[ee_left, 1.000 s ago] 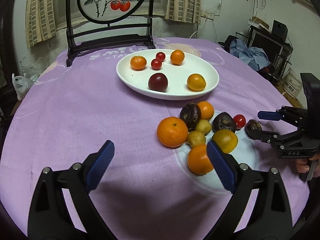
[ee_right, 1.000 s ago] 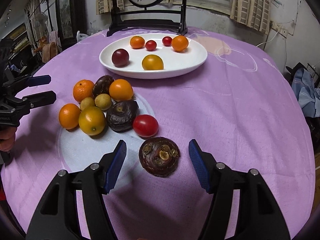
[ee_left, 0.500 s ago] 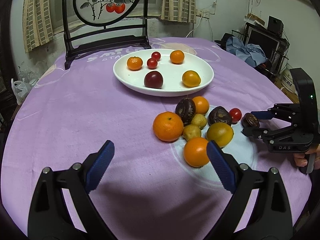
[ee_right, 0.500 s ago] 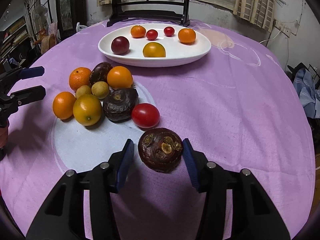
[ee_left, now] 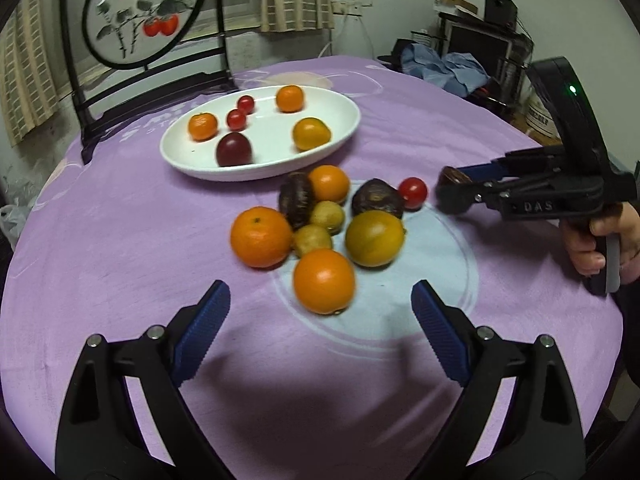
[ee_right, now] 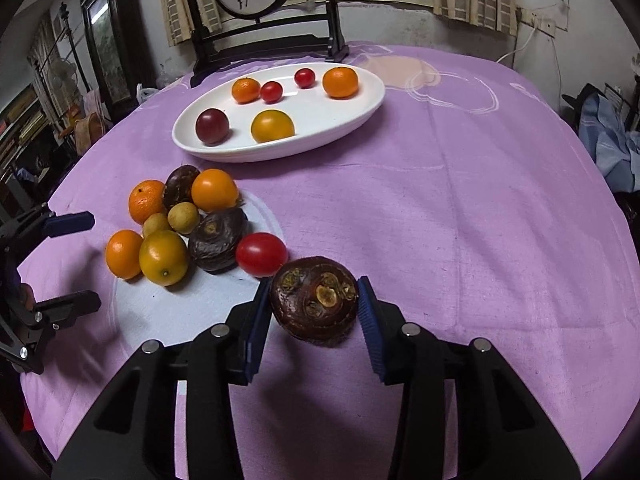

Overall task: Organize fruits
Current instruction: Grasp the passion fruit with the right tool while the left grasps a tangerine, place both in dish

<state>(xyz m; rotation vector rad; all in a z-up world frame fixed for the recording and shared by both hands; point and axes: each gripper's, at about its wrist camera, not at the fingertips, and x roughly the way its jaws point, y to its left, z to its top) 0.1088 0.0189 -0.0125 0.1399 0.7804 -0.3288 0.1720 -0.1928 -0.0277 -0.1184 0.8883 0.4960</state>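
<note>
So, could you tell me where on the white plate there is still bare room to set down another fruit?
The white plate is bare along its right end, below the orange and right of the yellow fruit. A smaller patch lies in the middle, between the yellow fruit and the cherry tomatoes. The left end, near the dark plum and small orange, is crowded.

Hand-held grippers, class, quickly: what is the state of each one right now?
Left hand-held gripper: open, holding nothing; an orange lies just ahead.
Right hand-held gripper: its jaws have just closed on the dark brown fruit.
</note>
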